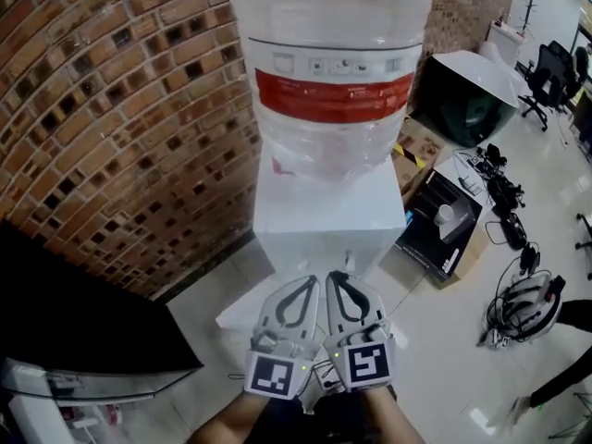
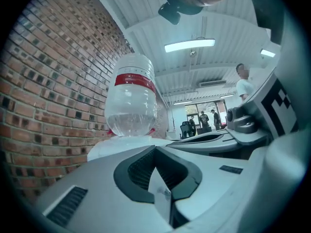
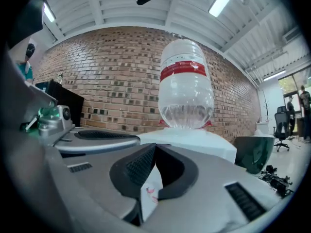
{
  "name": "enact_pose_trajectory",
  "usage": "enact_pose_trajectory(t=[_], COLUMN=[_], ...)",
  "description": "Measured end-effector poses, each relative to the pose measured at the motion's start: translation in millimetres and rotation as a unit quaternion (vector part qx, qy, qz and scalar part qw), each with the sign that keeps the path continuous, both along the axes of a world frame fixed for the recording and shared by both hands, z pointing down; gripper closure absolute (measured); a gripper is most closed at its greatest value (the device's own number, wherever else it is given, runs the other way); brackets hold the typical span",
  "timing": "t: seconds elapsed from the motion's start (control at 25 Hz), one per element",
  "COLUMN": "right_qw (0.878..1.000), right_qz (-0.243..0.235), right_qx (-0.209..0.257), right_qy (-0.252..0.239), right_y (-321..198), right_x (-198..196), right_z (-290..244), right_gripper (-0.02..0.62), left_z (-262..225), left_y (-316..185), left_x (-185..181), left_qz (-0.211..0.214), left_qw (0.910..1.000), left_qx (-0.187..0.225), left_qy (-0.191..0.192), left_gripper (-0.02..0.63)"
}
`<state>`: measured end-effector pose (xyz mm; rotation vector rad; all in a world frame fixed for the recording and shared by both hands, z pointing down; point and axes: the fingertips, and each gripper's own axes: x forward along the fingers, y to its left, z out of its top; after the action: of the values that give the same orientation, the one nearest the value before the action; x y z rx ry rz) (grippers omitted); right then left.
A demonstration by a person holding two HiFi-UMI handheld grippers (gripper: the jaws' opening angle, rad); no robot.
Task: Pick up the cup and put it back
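One large water bottle (image 1: 331, 63) stands upended on a white dispenser (image 1: 324, 215) against a brick wall (image 1: 111, 137); it holds water only in its lower part. On the floor to the right, an open box (image 1: 444, 225) holds a dark insert with something white on it. Lower, the left gripper (image 1: 303, 285) and right gripper (image 1: 340, 280) are side by side, pointing at the dispenser's base, each with its jaws together and clamped on nothing. The cup cannot be made out: a white patch with red marks (image 3: 148, 191) shows through the gap behind the right gripper's tips, but whether that is the cup or the dispenser's front is unclear. The task looks to be at its start, with the pick not yet made. The next move likely calls for parting one gripper's jaws and lowering toward the dispenser's front to find the cup.
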<state>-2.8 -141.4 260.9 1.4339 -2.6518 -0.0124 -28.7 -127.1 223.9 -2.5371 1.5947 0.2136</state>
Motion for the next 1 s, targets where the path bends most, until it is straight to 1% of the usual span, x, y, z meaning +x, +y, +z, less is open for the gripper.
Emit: enact_pose_trajectory(t=[0.4,0.6,0.76,1.0], right_qw=[1.000,1.000,1.000,1.000], right_qz=[-0.011,-0.018,-0.015,-0.005], right_qx=[0.007,0.014,0.013,0.003], right_qy=[-0.011,-0.012,-0.014,-0.013], right_y=[-12,-15,-17,-15], right_x=[-5,-15,-17,-14], right_z=[144,216,263,317], right_gripper=[0.591,0.591,0.591,0.589], left_z=[144,217,270,328], left_y=[-10,-13,-16,-17], left_x=[-1,-10,-12,-6], left_qz=[-0.011,-0.017,-0.020,-0.014], left_qw=[0.9998,0.9997,0.9997,0.9998], left_qx=[0.015,0.018,0.006,-0.008], left_qy=[-0.004,-0.009,-0.011,-0.010], left_gripper=[0.601,0.601,0.601,0.601])
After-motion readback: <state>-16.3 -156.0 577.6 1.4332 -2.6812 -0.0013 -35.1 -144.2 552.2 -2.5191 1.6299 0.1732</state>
